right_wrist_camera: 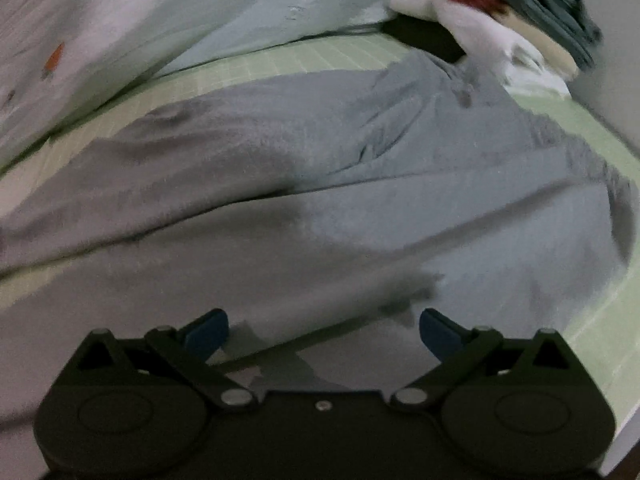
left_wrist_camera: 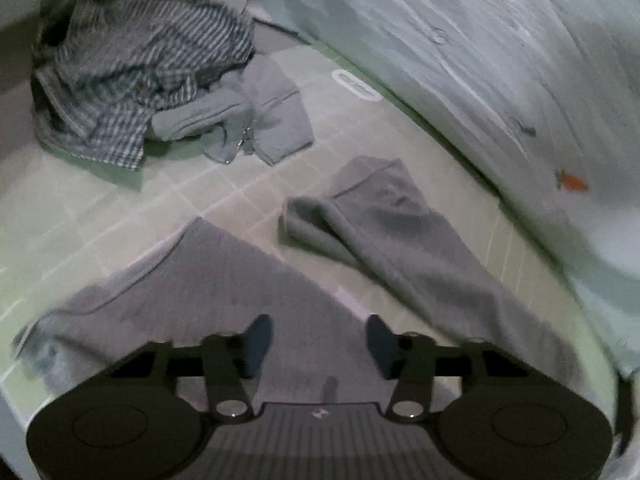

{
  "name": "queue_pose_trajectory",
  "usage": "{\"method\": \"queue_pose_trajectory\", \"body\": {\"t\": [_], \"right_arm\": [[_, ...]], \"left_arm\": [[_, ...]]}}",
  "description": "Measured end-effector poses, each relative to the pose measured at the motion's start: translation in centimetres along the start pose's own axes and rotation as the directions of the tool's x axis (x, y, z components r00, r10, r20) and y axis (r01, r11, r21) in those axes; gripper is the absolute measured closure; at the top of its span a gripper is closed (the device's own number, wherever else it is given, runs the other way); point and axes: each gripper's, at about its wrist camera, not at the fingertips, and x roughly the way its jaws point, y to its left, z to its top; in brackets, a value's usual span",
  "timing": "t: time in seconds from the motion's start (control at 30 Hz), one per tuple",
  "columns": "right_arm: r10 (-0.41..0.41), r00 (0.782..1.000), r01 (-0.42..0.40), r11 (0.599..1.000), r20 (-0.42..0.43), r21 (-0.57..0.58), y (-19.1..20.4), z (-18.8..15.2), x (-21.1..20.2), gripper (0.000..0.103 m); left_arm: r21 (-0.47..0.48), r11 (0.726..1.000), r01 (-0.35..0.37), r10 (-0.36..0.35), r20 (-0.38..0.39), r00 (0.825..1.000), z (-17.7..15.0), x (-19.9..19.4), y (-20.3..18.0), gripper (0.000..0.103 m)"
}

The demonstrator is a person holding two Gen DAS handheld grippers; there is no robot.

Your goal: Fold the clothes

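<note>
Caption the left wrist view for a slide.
Left gripper over a grey garment on the green mat, striped shirt beyond.

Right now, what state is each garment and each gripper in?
Grey long-sleeved garment: spread flat on the green checked sheet, wrinkled, unfolded.
Striped and checked shirts: crumpled heap.
Small grey-blue garment: crumpled beside that heap.
Folded clothes stack: piled at the sheet's far corner.
Left gripper: fingers apart, empty.
Right gripper: fingers wide, empty.

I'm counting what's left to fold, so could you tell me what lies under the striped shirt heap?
The striped shirt lies crumpled over a grey garment that pokes out beside it on the green checked mat. Anything deeper in the heap is covered.
</note>
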Motion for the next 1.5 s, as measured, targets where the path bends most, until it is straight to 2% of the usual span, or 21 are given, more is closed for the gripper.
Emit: {"method": "queue_pose_trajectory", "body": {"t": [0.07, 0.27, 0.43, 0.5, 0.67, 0.7, 0.73, 0.77, 0.83, 0.93, 1.0, 1.03, 1.13, 1.2, 1.23, 1.27, 1.33, 1.37, 1.43, 1.47, 1.5], "right_arm": [[0.010, 1.000, -0.010, 0.996, -0.001, 0.094, 0.5, 0.1, 0.3, 0.000], [0.046, 0.998, -0.053, 0.950, 0.031, 0.307, 2.0, 0.7, 0.9, 0.000], [0.023, 0.999, -0.037, 0.898, 0.038, 0.438, 2.4, 1.7, 1.3, 0.000], [0.011, 1.000, -0.023, 0.895, 0.030, 0.446, 2.7, 1.9, 1.2, 0.000], [-0.019, 1.000, 0.019, 0.912, -0.003, 0.409, 3.7, 2.1, 1.4, 0.000], [-0.021, 1.000, 0.023, 0.913, -0.010, 0.406, 3.8, 2.1, 1.6, 0.000], [-0.022, 1.000, 0.027, 0.915, -0.017, 0.403, 3.9, 2.1, 1.8, 0.000], [-0.023, 0.999, 0.030, 0.916, -0.023, 0.400, 4.0, 2.2, 2.0, 0.000], [-0.025, 0.999, 0.033, 0.921, -0.027, 0.389, 4.1, 2.4, 2.3, 0.000], [-0.029, 0.999, 0.039, 0.928, -0.031, 0.371, 4.1, 2.7, 2.7, 0.000], [-0.029, 0.999, 0.038, 0.932, -0.030, 0.362, 4.2, 2.9, 2.7, 0.000], [-0.024, 0.999, 0.032, 0.930, -0.027, 0.366, 4.0, 2.8, 2.6, 0.000], [-0.009, 1.000, 0.015, 0.925, -0.017, 0.379, 3.4, 2.6, 2.4, 0.000], [-0.008, 1.000, 0.013, 0.923, -0.014, 0.384, 3.2, 2.5, 2.3, 0.000], [-0.009, 1.000, 0.013, 0.923, -0.013, 0.384, 3.1, 2.4, 2.3, 0.000], [-0.011, 1.000, 0.015, 0.924, -0.013, 0.381, 3.2, 2.4, 2.3, 0.000], [-0.024, 1.000, 0.029, 0.933, -0.019, 0.358, 3.6, 2.4, 2.3, 0.000], [-0.031, 0.999, 0.037, 0.938, -0.023, 0.344, 3.9, 2.5, 2.4, 0.000], [-0.047, 0.999, 0.053, 0.947, -0.028, 0.317, 4.3, 2.5, 2.5, 0.000], [-0.054, 0.998, 0.061, 0.951, -0.030, 0.304, 4.6, 2.5, 2.5, 0.000], [-0.062, 0.998, 0.068, 0.955, -0.033, 0.290, 4.8, 2.4, 2.6, 0.000]], "left_arm": [[-0.074, 0.996, 0.055, -0.058, -0.036, 0.998, 1.9, 1.4, 1.3, 0.070], [-0.201, 0.961, 0.188, -0.206, -0.077, 0.975, 6.1, 5.8, 2.3, 0.071], [-0.251, 0.951, 0.180, -0.220, -0.140, 0.965, 8.5, 10.3, 1.3, 0.066], [-0.251, 0.956, 0.150, -0.198, -0.177, 0.964, 8.9, 11.5, 1.0, 0.061], [-0.271, 0.950, 0.157, -0.209, -0.178, 0.962, 8.8, 12.8, 1.0, 0.063], [-0.264, 0.952, 0.158, -0.207, -0.169, 0.964, 8.9, 12.8, 0.8, 0.072], [-0.253, 0.955, 0.157, -0.201, -0.157, 0.967, 9.0, 12.8, 0.6, 0.103], [-0.246, 0.955, 0.164, -0.204, -0.149, 0.967, 9.2, 12.9, 0.3, 0.100], [-0.244, 0.950, 0.195, -0.233, -0.136, 0.963, 10.0, 13.2, -0.5, 0.102], [-0.239, 0.933, 0.271, -0.299, -0.090, 0.950, 13.0, 13.7, -3.0, 0.103], [-0.193, 0.915, 0.355, -0.366, -0.026, 0.930, 15.8, 12.3, -5.8, 0.103], [-0.151, 0.901, 0.407, -0.410, 0.014, 0.912, 17.1, 11.0, -7.4, 0.103], [0.029, 0.847, 0.531, -0.529, 0.145, 0.836, 19.3, 4.9, -11.2, 0.103], [0.148, 0.813, 0.564, -0.583, 0.218, 0.783, 19.2, 0.6, -12.1, 0.102], [0.189, 0.814, 0.549, -0.580, 0.241, 0.778, 18.6, -0.9, -11.8, 0.102], [0.205, 0.833, 0.514, -0.552, 0.254, 0.794, 17.7, -1.6, -11.0, 0.102], [0.207, 0.882, 0.422, -0.466, 0.267, 0.843, 15.7, -2.2, -8.9, 0.102], [0.194, 0.911, 0.364, -0.405, 0.263, 0.876, 14.6, -1.8, -7.5, 0.102], [0.137, 0.963, 0.232, -0.258, 0.222, 0.940, 12.5, 0.3, -4.2, 0.102], [0.093, 0.980, 0.176, -0.191, 0.185, 0.964, 11.5, 1.8, -2.2, 0.101], [0.059, 0.990, 0.128, -0.136, 0.153, 0.979, 10.7, 3.0, -0.6, 0.100]]}}
